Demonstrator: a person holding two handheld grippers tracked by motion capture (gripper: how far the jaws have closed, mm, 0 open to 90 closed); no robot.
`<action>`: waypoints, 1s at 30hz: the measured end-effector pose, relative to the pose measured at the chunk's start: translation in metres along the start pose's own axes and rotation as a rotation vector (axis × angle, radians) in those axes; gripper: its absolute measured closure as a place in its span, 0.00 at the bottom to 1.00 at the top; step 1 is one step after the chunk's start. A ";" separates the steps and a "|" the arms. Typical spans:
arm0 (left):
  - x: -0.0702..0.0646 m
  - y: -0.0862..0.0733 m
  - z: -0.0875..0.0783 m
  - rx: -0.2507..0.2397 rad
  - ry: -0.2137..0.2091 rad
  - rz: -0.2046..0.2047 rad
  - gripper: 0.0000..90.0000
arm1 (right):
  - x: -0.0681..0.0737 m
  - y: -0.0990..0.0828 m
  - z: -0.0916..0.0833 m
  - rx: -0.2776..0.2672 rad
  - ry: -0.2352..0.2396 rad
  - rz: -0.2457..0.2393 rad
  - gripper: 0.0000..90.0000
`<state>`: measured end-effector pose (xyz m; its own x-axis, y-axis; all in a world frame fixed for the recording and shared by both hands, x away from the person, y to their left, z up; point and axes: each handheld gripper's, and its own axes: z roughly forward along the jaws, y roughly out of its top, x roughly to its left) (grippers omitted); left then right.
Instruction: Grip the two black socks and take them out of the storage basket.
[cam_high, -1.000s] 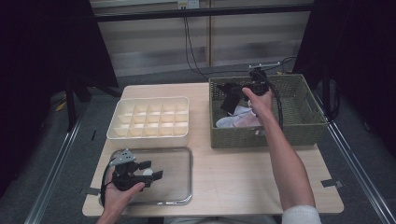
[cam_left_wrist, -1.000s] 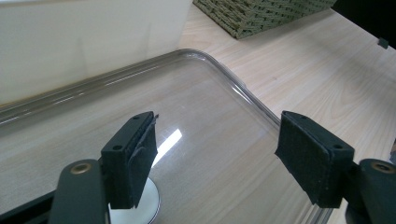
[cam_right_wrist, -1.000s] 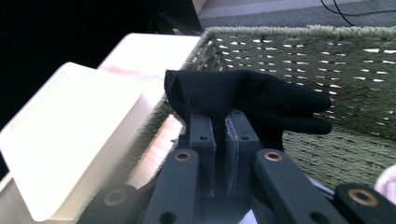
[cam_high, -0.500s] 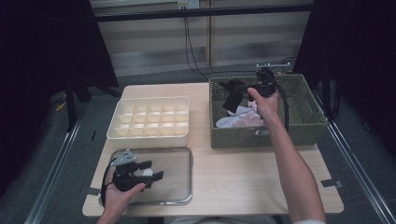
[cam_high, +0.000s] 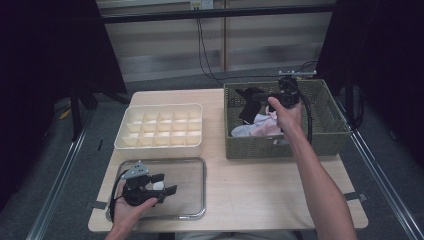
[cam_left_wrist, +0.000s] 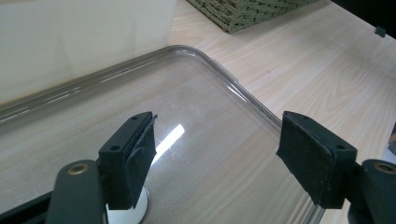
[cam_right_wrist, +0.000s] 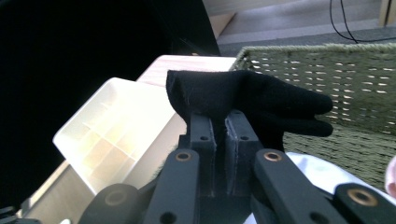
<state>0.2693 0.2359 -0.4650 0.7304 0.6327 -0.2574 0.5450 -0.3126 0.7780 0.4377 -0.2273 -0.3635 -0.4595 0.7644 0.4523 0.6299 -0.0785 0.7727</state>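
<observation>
My right gripper (cam_high: 256, 98) hangs over the left part of the woven green basket (cam_high: 280, 150), shut on a black cloth (cam_high: 248, 109) that dangles from its jaws. In the right gripper view the black cloth (cam_right_wrist: 247, 98) is folded over the closed right gripper (cam_right_wrist: 218, 126), with the basket (cam_right_wrist: 350, 70) behind it. White and pink cloths (cam_high: 260, 128) lie in the basket below. My left gripper (cam_high: 162, 185) rests on the clear tray (cam_high: 187, 200) at the front left, open, nothing between its pads (cam_left_wrist: 133, 154). A small white round thing (cam_left_wrist: 128, 212) sits under its left jaw.
A white box with several compartments (cam_high: 160, 127) stands behind the tray, left of the basket. Bare wooden tabletop (cam_high: 260, 195) lies between tray and the person's right forearm (cam_high: 320, 185). Cables hang down the wall behind the table.
The right hand has lifted the black cloth higher out of the basket and shifted a little to the right. The left gripper has stayed on the tray.
</observation>
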 end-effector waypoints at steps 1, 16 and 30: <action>0.000 0.000 0.000 -0.004 0.000 -0.007 0.30 | 0.002 0.000 -0.002 -0.005 0.001 0.001 0.93; 0.001 -0.001 -0.001 -0.001 0.005 -0.013 0.30 | 0.025 0.000 -0.026 -0.049 0.021 -0.061 0.93; 0.000 -0.001 0.001 0.012 0.012 -0.004 0.31 | 0.039 -0.007 -0.051 -0.072 0.054 -0.082 0.93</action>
<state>0.2691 0.2360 -0.4665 0.7231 0.6423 -0.2541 0.5532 -0.3182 0.7699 0.3831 -0.2295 -0.3281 -0.5423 0.7344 0.4082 0.5434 -0.0640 0.8370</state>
